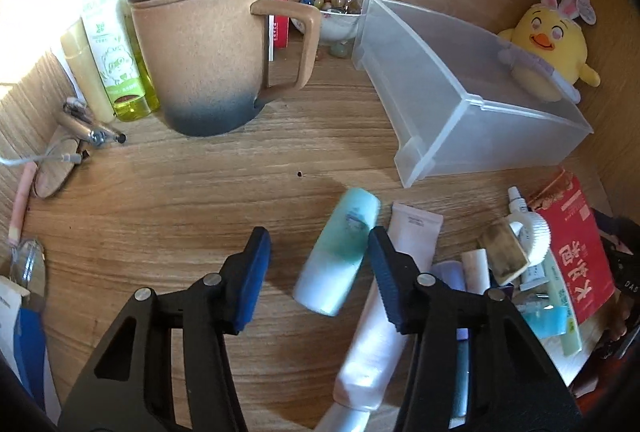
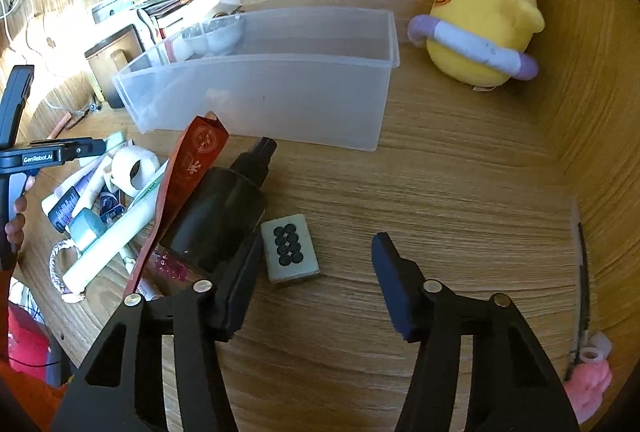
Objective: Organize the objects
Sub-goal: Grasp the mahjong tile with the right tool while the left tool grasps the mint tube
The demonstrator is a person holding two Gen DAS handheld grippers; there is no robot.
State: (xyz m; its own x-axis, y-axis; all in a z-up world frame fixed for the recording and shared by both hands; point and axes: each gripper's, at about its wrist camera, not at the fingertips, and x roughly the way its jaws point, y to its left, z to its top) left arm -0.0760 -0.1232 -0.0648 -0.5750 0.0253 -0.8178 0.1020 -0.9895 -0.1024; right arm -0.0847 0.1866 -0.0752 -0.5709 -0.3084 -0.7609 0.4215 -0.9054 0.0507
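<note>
A teal-and-white bottle (image 1: 340, 252) lies on the wooden desk between the jaws of my left gripper (image 1: 319, 238). The right finger (image 1: 386, 272) sits against the bottle's side, the left finger stands apart from it, so the gripper is open. A white tube (image 1: 380, 316) lies just right of the bottle. My right gripper (image 2: 319, 242) is open over a mahjong tile (image 2: 291, 253), which rests near its left finger (image 2: 240, 284) beside a black spray bottle (image 2: 224, 212). A translucent plastic bin (image 1: 492, 140) (image 2: 260, 100) stands behind both.
A tan lidded mug (image 1: 208, 48), a green bottle (image 1: 112, 32) and a bowl of stones (image 1: 336, 6) crowd the back left. A yellow chick plush (image 2: 480, 16) sits beside the bin. Tubes, a tape roll (image 2: 134, 168) and a red packet (image 2: 192, 168) are piled between the grippers.
</note>
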